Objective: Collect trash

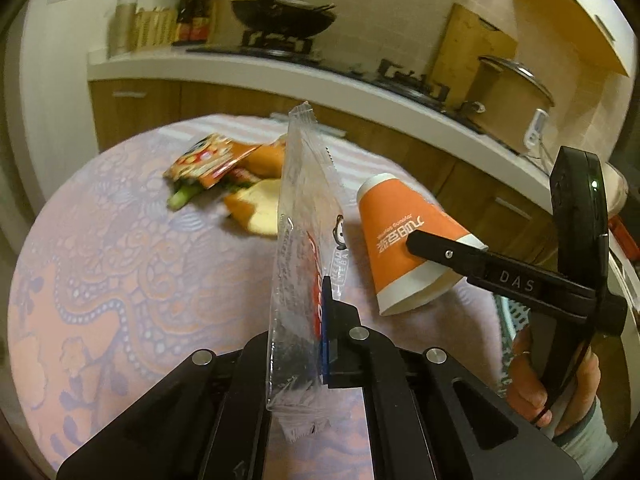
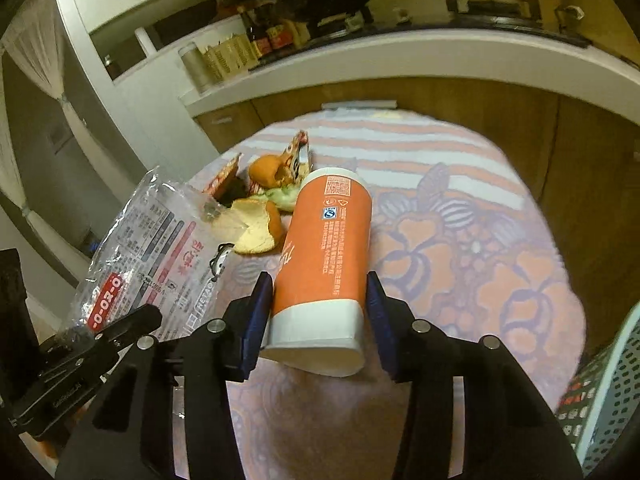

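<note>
My left gripper [image 1: 298, 332] is shut on a clear plastic wrapper [image 1: 302, 216] with red print, held upright above the table; the wrapper also shows in the right wrist view [image 2: 156, 248]. My right gripper [image 2: 318, 312] is shut on an orange and white paper cup [image 2: 326, 260], which lies tilted with its rim toward the camera; the cup also shows in the left wrist view [image 1: 404, 248]. On the table beyond lie orange peel [image 2: 250, 232], a red snack packet [image 1: 204, 162] and a green vegetable scrap [image 1: 182, 196].
The table has a pink and purple patterned cloth [image 2: 460, 248]. A white perforated basket [image 2: 604, 396] stands at the right edge. A kitchen counter [image 1: 360, 92] with a wok, pot and bottles runs behind the table.
</note>
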`<action>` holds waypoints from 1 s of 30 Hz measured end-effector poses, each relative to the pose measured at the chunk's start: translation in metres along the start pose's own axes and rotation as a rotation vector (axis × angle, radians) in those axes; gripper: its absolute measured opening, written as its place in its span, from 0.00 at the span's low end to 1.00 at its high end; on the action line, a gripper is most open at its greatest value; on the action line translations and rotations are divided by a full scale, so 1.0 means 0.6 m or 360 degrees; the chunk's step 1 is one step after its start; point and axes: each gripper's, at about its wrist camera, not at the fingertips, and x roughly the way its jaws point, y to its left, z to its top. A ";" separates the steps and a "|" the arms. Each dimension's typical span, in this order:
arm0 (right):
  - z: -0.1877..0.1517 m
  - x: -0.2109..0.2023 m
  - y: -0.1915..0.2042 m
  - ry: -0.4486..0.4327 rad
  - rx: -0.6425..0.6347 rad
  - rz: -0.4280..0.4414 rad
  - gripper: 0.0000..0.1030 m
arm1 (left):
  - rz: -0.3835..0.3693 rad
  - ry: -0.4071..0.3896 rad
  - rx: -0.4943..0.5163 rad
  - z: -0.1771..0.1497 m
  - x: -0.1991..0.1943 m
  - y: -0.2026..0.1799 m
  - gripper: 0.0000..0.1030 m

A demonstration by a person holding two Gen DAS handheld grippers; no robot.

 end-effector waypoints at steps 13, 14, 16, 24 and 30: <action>-0.011 -0.187 -0.086 -0.0292 0.0033 -0.0229 0.42 | -0.0238 -0.0050 0.0265 0.034 0.008 -0.180 0.00; -0.015 -0.203 -0.097 -0.0315 0.0037 -0.0266 0.42 | -0.0256 -0.0046 0.0283 0.034 0.012 -0.192 0.00; -0.025 -0.233 -0.120 -0.0353 0.0053 -0.0340 0.42 | -0.0300 -0.0030 0.0318 0.036 0.024 -0.221 0.00; -0.073 -0.314 -0.214 -0.0400 0.0150 -0.0602 0.42 | -0.0483 0.0077 0.0491 0.016 0.073 -0.361 0.00; -0.124 -0.354 -0.282 -0.0364 0.0286 -0.0723 0.42 | -0.0587 0.0183 0.0589 -0.015 0.115 -0.450 0.00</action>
